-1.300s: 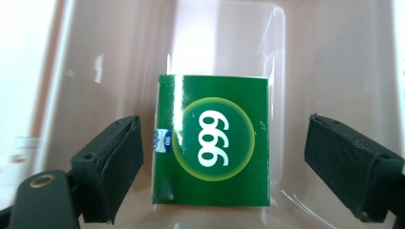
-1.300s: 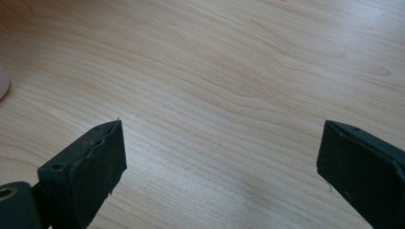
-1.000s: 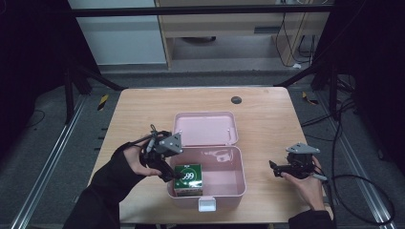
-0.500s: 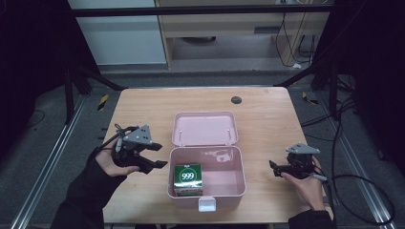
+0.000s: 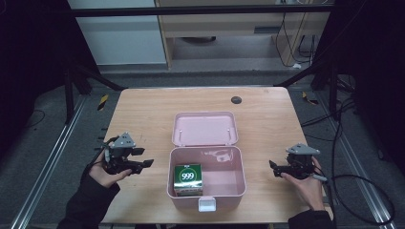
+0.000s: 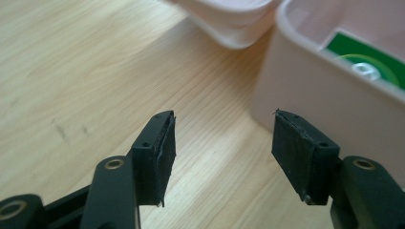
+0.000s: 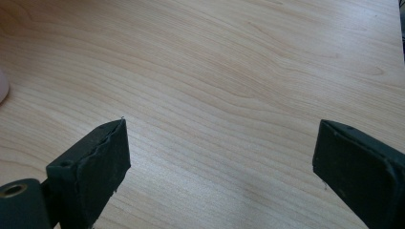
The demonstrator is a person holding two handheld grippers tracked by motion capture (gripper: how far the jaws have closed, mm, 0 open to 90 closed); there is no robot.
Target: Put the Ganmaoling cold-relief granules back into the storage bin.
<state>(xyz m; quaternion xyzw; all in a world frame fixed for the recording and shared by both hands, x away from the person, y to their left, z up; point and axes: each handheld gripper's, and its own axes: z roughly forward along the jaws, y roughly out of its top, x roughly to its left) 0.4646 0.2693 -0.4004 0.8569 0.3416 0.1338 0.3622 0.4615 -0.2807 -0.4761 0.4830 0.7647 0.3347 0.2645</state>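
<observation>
An open pink box [image 5: 239, 167] sits at the table's near middle, its lid [image 5: 205, 129] lying back flat. Inside it, at the left, stands a green pack marked 999 [image 5: 187, 176]. My left gripper [image 5: 147, 157] rests low over the table just left of the box, pointing at it. In the left gripper view the box wall [image 6: 310, 100] and the green pack [image 6: 367, 59] lie just beyond my left gripper [image 6: 222, 143]. Its jaws have just closed in and then eased apart a little, with nothing between them. My right gripper [image 5: 273, 168] [image 7: 219, 157] stands wide open over bare wood right of the box.
A small black round disc [image 5: 236, 99] lies near the table's far edge. The box has a white latch [image 5: 207, 204] on its front wall. Black frame legs stand off both far corners. Bare wood stretches left and right of the box.
My left gripper has drawn away from over the green pack, moving left and down to the table beside the box. The pack stays in the box. The right gripper has not moved.
</observation>
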